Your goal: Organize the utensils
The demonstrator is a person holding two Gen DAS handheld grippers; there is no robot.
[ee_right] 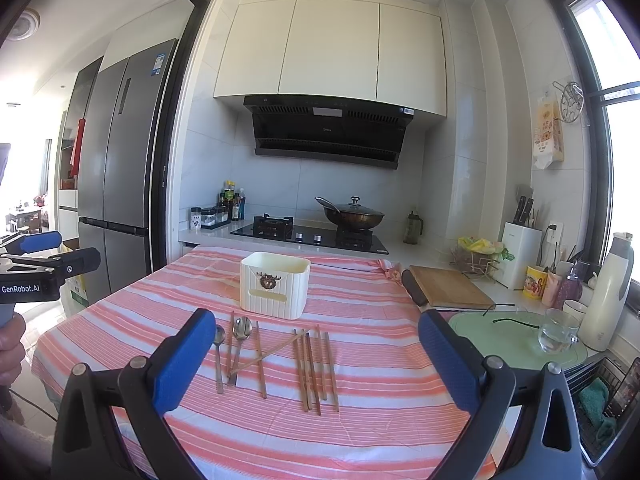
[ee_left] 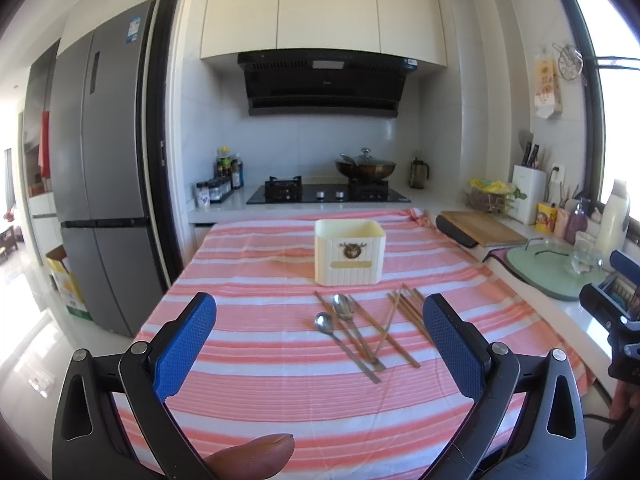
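Note:
A cream ribbed utensil holder stands on the pink-and-white striped tablecloth. In front of it lie two metal spoons and several wooden chopsticks, some crossed over each other. My left gripper hovers open above the near part of the cloth, short of the utensils. My right gripper is open too, its blue pads wide apart with the chopsticks seen between them. Neither holds anything.
A wooden cutting board and a green tray with a glass sit on the counter to the right. Behind are a gas hob with a lidded wok, bottles, and a fridge at left.

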